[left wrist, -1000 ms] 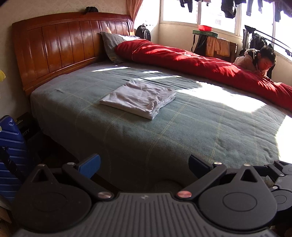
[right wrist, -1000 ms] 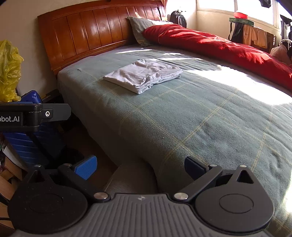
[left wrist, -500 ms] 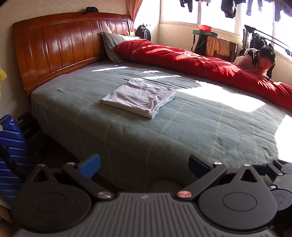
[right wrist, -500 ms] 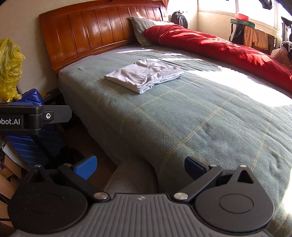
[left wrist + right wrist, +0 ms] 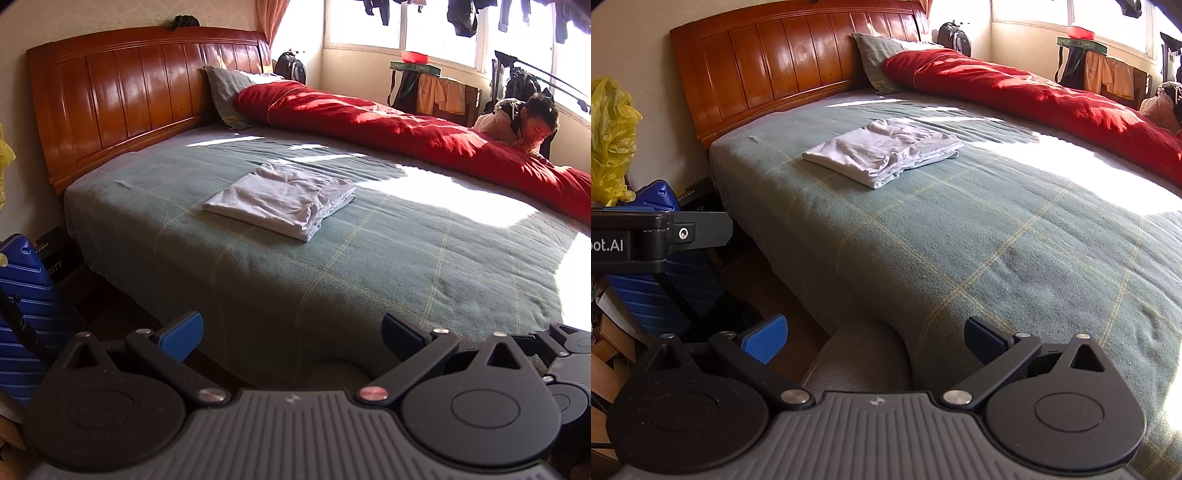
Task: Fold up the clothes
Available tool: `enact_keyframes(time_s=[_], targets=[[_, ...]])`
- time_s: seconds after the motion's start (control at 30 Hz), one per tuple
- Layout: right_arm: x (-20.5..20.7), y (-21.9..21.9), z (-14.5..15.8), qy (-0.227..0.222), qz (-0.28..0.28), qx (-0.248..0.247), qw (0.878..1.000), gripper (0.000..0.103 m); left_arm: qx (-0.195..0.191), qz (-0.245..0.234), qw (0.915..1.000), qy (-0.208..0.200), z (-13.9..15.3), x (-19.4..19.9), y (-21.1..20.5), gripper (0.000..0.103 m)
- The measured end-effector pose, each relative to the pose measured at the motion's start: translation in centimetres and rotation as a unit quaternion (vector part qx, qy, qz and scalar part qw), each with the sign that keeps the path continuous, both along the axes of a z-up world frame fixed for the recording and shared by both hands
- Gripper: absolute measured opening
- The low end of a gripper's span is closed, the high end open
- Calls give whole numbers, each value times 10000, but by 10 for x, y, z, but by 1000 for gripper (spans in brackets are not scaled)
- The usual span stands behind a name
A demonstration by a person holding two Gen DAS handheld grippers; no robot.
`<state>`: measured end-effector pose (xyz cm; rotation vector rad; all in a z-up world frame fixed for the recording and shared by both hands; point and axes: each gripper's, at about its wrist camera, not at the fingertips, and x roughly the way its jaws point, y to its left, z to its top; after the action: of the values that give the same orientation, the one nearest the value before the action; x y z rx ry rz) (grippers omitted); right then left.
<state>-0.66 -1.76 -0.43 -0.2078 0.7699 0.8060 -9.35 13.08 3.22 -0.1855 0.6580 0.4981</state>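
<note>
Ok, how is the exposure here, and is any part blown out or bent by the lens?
Left wrist view: sunlight clips to white on the green blanket and the windows; the folded white garment stays readable in shade. Right wrist view: the same sun patch clips at right, glare streaks the headboard, and the bed edge bows from fisheye.

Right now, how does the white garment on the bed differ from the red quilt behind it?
The white garment is folded into a flat, compact rectangle; the red quilt is bunched into a long, thick roll. The garment lies in the middle of the green blanket; the quilt runs along the far side, from the pillow onward. The garment is far smaller than the quilt. Both rest on the bed, and neither open gripper, left or right, touches either.
</note>
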Motion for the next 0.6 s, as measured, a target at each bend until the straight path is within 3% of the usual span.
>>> enact_keyframes(time_s=[0.6], targets=[[-1,0,1,-37,-3,-9,10000,103,16,52,9999,91,-2,2,1,102]])
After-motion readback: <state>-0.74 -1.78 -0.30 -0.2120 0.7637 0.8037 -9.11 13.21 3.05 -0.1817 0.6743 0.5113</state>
